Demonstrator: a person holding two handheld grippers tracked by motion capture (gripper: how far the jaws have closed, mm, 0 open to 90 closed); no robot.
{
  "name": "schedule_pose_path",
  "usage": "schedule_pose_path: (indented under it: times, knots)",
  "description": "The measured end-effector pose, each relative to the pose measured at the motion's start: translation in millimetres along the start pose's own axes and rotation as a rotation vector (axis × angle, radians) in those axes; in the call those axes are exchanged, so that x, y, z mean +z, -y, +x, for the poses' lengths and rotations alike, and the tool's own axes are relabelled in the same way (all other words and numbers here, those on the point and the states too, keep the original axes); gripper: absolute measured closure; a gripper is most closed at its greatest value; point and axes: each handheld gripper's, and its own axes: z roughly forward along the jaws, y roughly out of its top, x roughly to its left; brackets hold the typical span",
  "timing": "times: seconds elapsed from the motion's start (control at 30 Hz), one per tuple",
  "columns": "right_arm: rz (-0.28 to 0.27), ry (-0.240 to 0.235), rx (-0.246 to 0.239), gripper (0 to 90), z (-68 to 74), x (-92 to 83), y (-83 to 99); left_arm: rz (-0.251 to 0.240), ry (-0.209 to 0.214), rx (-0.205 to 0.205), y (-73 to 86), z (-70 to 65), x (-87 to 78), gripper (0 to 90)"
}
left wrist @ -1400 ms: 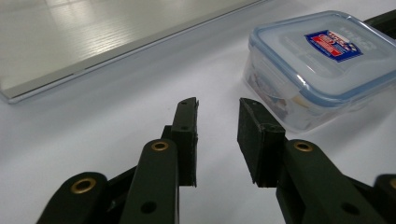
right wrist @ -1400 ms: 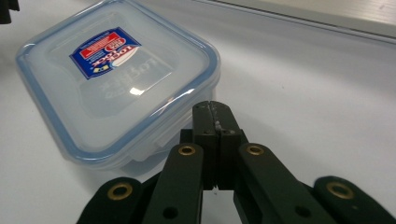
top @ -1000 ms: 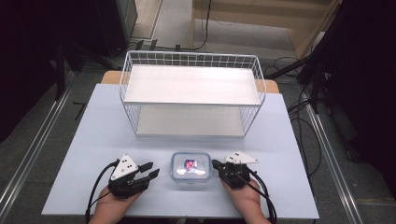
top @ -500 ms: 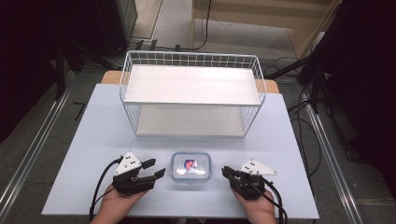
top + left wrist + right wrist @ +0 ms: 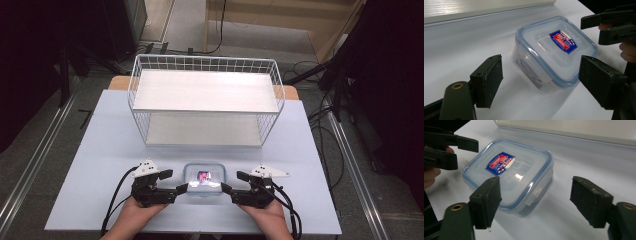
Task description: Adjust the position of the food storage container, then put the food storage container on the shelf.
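Both grippers' jaws have just been opening: left gripper (image 5: 177, 181) and right gripper (image 5: 231, 183) spread, flanking lidded container (image 5: 204, 179). Pale table (image 5: 100, 150); wire rack (image 5: 205, 100); dark floor.

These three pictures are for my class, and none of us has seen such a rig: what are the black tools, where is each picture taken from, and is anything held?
A person at a table holds a hand tool in each hand. The high view looks down from above; the other two come from cameras riding on each tool. The left gripper and right gripper flank a small clear lidded container with a red and blue label. Their jaws have just been opening and now stand apart beside the container, so nothing is held. Behind it stands a white wire shelf rack.
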Motion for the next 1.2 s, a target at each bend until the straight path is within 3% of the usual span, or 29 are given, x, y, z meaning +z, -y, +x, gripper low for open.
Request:
schedule_pose_path:
  times: [0.23,0.27,0.37,0.5,0.63,0.8,0.83,0.87,0.9,0.93,0.97,1.2]
  knots:
    - [-0.020,-0.019,0.046,23.2,-6.0,3.5,-4.4,0.020,0.021,-0.031,2.5,3.8,6.9,18.7]
    - [-0.020,-0.024,0.066,23.0,-8.0,8.0,-5.1,0.020,0.030,-0.050,2.1,5.8,8.3,18.6]
    - [-0.008,-0.040,0.092,22.6,-10.4,16.3,-5.3,0.024,0.032,-0.051,1.4,6.3,11.3,18.9]
    - [-0.007,-0.041,0.091,22.0,-10.0,16.4,-6.4,0.027,0.026,-0.036,2.6,6.1,10.9,19.1]
    - [-0.015,-0.042,0.095,22.0,-9.9,15.7,-6.4,0.014,0.041,-0.056,1.3,7.2,8.0,19.1]
    - [0.032,-0.058,0.082,21.2,-7.4,22.5,-2.0,0.039,0.045,-0.061,2.2,7.4,15.5,19.6]
    - [0.035,-0.068,0.089,21.7,-7.7,22.2,-1.4,0.046,0.072,-0.090,2.9,8.6,19.6,19.8]
    - [0.038,-0.077,0.100,22.0,-8.2,22.0,-0.6,0.046,0.072,-0.090,2.9,8.6,19.6,20.3]
    - [0.042,-0.086,0.107,22.0,-8.8,22.2,-0.1,0.047,0.104,-0.124,3.7,10.2,23.0,21.2]
    - [0.042,-0.086,0.107,22.0,-8.8,22.2,-0.1,0.047,0.104,-0.124,3.7,10.2,23.0,21.4]
    - [0.047,-0.104,0.121,23.2,-9.6,23.5,0.1,0.054,0.133,-0.140,4.5,10.9,24.8,22.2]
    - [0.052,-0.158,0.132,31.8,-9.3,24.9,1.5,0.058,0.159,-0.152,4.5,10.8,23.0,30.7]
